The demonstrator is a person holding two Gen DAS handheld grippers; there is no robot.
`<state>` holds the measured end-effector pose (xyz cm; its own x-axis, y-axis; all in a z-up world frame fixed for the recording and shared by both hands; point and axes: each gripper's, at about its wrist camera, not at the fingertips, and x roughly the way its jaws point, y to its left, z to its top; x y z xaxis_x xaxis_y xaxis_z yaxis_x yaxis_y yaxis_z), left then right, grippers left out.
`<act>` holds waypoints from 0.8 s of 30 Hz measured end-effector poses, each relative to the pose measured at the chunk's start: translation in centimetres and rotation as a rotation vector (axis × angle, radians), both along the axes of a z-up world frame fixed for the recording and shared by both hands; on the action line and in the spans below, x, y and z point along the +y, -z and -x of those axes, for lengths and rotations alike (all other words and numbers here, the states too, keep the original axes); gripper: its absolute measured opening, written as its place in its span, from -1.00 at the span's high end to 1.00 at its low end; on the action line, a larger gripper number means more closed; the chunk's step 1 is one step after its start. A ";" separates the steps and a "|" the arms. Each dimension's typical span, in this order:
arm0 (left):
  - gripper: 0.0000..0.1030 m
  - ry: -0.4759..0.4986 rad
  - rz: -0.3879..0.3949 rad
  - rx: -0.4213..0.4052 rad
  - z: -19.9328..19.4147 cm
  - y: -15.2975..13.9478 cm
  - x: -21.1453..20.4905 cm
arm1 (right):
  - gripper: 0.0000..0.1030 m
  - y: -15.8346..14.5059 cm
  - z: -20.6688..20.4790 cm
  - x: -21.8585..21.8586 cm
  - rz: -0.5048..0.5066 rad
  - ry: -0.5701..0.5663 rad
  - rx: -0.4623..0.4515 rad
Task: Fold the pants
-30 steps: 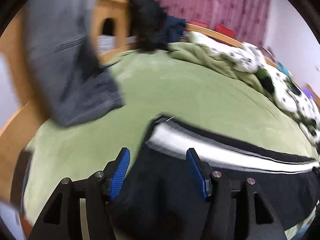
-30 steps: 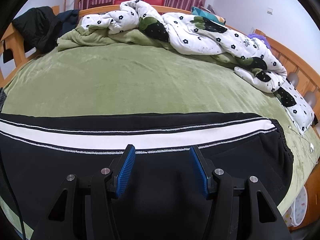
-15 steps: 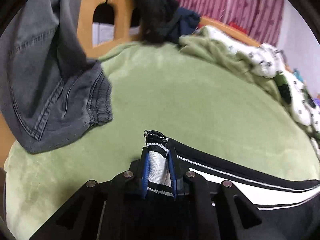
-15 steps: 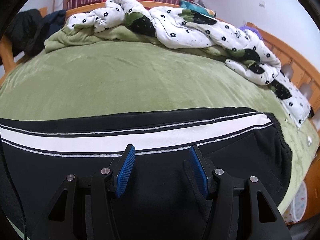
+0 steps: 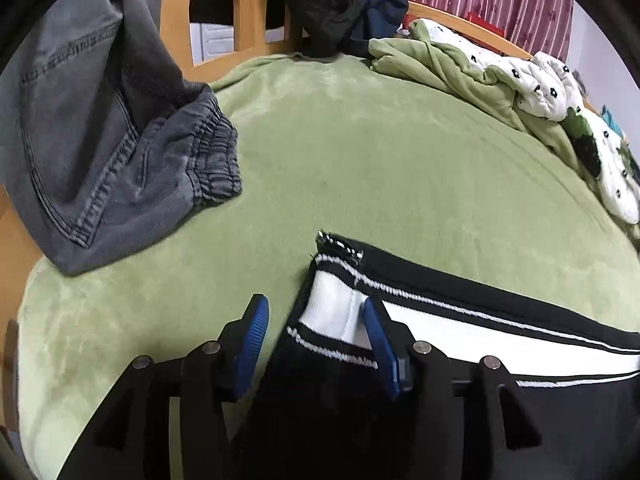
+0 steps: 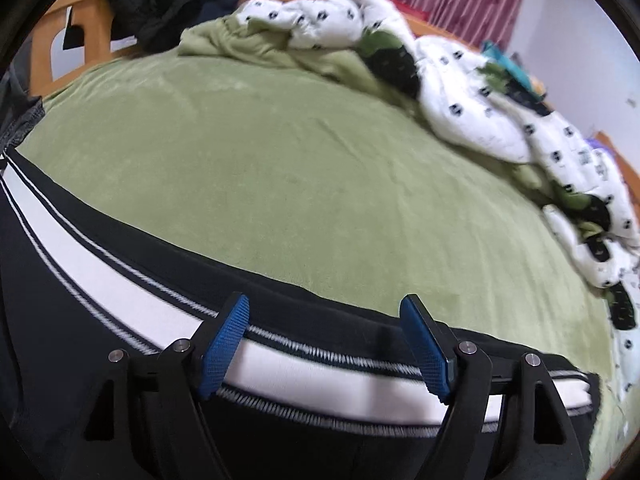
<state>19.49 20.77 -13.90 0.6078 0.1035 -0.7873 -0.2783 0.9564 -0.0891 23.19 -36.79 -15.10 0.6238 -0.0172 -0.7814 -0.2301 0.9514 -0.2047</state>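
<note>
Black pants (image 5: 500, 400) with a white side stripe lie flat on the green bed cover (image 5: 380, 152). My left gripper (image 5: 316, 344) is open, its blue pads on either side of the cuff end with its small zipper (image 5: 340, 245). In the right wrist view the same pants (image 6: 80, 344) run across the bottom. My right gripper (image 6: 324, 352) is open just above the white stripe (image 6: 320, 376), near the far end of the pants. Whether the pads touch the cloth I cannot tell.
Grey jeans (image 5: 104, 128) hang over the wooden bed frame (image 5: 176, 12) at the left. Dark clothes (image 5: 332, 4) sit at the headboard. A white flowered duvet (image 6: 480, 92) and a green blanket (image 6: 248, 40) are bunched along the far right side.
My left gripper was shut on the cuff half a second ago and has now opened, leaving the cuff on the bed. My right gripper stayed open and swung to the right along the stripe.
</note>
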 end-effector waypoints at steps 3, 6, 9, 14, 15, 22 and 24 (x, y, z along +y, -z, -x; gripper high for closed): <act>0.08 -0.001 0.007 0.007 -0.1 0.4 0.1 | -0.48 1.8 -1.2 0.1 -0.005 -0.046 0.060; 0.07 0.000 0.001 0.011 -0.1 0.5 -0.1 | 0.92 1.8 -0.8 0.9 -0.002 -0.106 0.091; 0.07 0.004 -0.011 -0.028 0.3 -0.2 -0.3 | 0.95 0.2 -0.1 1.3 0.021 -0.100 0.002; 0.07 -0.001 -0.043 -0.025 0.1 0.1 -0.7 | 1.00 1.2 -1.9 0.1 -0.030 0.019 0.001; 0.07 -0.003 -0.037 -0.013 0.0 0.3 -0.7 | 1.00 2.4 -2.4 0.1 -0.023 0.029 0.031; 0.07 0.016 -0.005 -0.033 0.6 0.0 -0.8 | 0.26 -1.2 -1.2 -1.6 -0.163 0.026 -0.021; 0.06 0.020 -0.019 -0.032 0.7 0.2 -1.0 | -0.42 -1.7 -0.5 -1.4 -0.165 -0.004 -0.050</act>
<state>18.80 19.77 -14.06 0.6344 0.1059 -0.7657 -0.2565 0.9633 -0.0792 23.71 -38.15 -13.39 0.6621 0.1116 -0.7411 -0.2276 0.9721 -0.0570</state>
